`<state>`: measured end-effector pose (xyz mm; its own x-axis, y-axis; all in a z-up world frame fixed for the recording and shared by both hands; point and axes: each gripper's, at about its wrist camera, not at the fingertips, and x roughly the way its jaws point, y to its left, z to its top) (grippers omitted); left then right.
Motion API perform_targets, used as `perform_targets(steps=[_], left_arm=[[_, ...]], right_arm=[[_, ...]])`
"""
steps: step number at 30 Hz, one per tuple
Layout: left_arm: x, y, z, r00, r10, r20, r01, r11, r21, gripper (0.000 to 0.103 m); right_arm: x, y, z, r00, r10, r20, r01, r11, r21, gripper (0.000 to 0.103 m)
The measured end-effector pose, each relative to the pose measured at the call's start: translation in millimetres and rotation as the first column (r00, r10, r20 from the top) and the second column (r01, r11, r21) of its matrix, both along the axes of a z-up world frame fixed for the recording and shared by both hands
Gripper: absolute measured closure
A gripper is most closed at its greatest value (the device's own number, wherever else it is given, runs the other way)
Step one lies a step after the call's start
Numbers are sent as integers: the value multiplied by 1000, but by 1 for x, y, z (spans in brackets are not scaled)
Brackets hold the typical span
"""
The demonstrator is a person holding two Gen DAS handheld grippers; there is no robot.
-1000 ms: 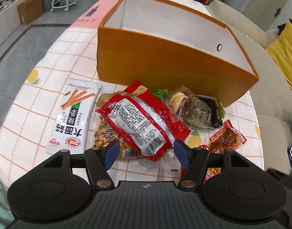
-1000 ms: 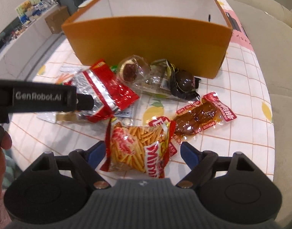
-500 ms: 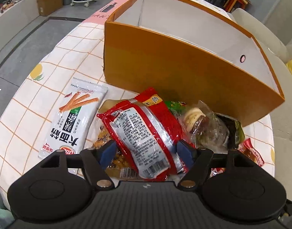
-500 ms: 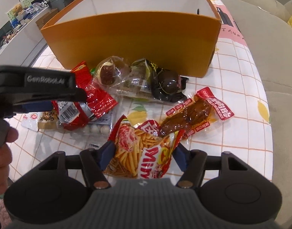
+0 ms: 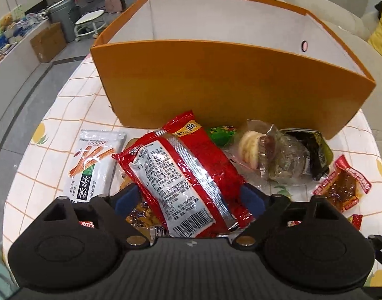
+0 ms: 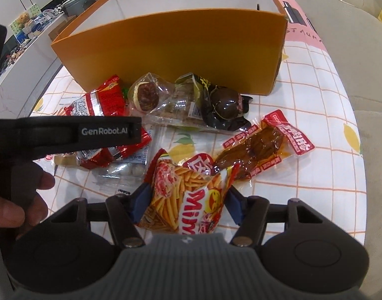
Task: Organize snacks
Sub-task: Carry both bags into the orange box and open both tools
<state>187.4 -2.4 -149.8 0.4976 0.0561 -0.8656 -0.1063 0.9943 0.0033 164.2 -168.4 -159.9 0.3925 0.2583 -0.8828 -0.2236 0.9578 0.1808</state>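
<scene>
The fries bag (image 6: 188,200) is being pinched by the right tongs (image 6: 186,206), which have just been closing. The left tongs (image 5: 191,197), just opened wide, are spread around the red packet (image 5: 183,175). Probably a squeeze is needed next, then a lift into the orange box (image 5: 215,80).

"genrobot.ai" stands in pale letters on the black left gripper (image 6: 103,132) crossing the right wrist view. the orange snack bag (image 6: 188,200) shows "mimy" in white. the red packet (image 5: 183,175) carries a barcode and small print too fine to read. the white packet (image 5: 96,165) bears large chinese characters.
</scene>
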Motion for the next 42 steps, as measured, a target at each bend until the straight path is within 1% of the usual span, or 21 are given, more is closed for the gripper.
perform_targets(steps=[1, 3, 4, 9, 15, 19, 21, 27, 32, 37, 40, 42], left_arm=[[-1, 1, 1, 1000, -7, 6, 7, 1000, -4, 12], [-2, 3, 3, 1000, -15, 22, 15, 1000, -9, 26], [-3, 5, 4, 1000, -15, 27, 16, 1000, -15, 27], [-11, 12, 7, 999, -34, 27, 35, 999, -25, 29], [-32, 18, 25, 998, -54, 43, 55, 998, -30, 29], [-44, 23, 34, 998, -52, 35, 54, 996, -64, 29], [-49, 24, 40, 998, -54, 42, 57, 996, -69, 30], [-62, 23, 67, 991, -80, 103, 88, 994, -71, 30], [-62, 24, 92, 980, -115, 160, 126, 990, -61, 30], [-48, 27, 122, 962, -166, 215, 175, 984, -23, 30], [-31, 26, 142, 947, -202, 250, 204, 979, 19, 30], [-18, 22, 150, 939, -223, 264, 224, 974, 25, 30]], right_arm=[[0, 0, 1, 1000, 1, 1, -1, 1000, 3, 44], [-2, -1, 2, 1000, 3, 3, -3, 1000, 6, 45], [-2, -2, 2, 1000, 4, 4, -4, 1000, 8, 46], [-5, -3, 4, 1000, 13, 13, -13, 1000, 17, 48], [-10, -3, 8, 999, 21, 28, -21, 1000, 15, 48], [-16, -4, 14, 999, 28, 41, -29, 999, 19, 49], [-20, -5, 20, 998, 32, 54, -33, 999, 18, 49], [-32, -12, 43, 994, 29, 101, -33, 999, 41, 49], [-35, -21, 71, 985, 12, 173, -24, 997, 71, 49], [-21, -32, 103, 965, -9, 261, -16, 995, 96, 49], [-5, -35, 124, 948, -23, 318, -10, 995, 101, 49], [8, -37, 137, 934, -31, 357, -8, 994, 108, 49]])
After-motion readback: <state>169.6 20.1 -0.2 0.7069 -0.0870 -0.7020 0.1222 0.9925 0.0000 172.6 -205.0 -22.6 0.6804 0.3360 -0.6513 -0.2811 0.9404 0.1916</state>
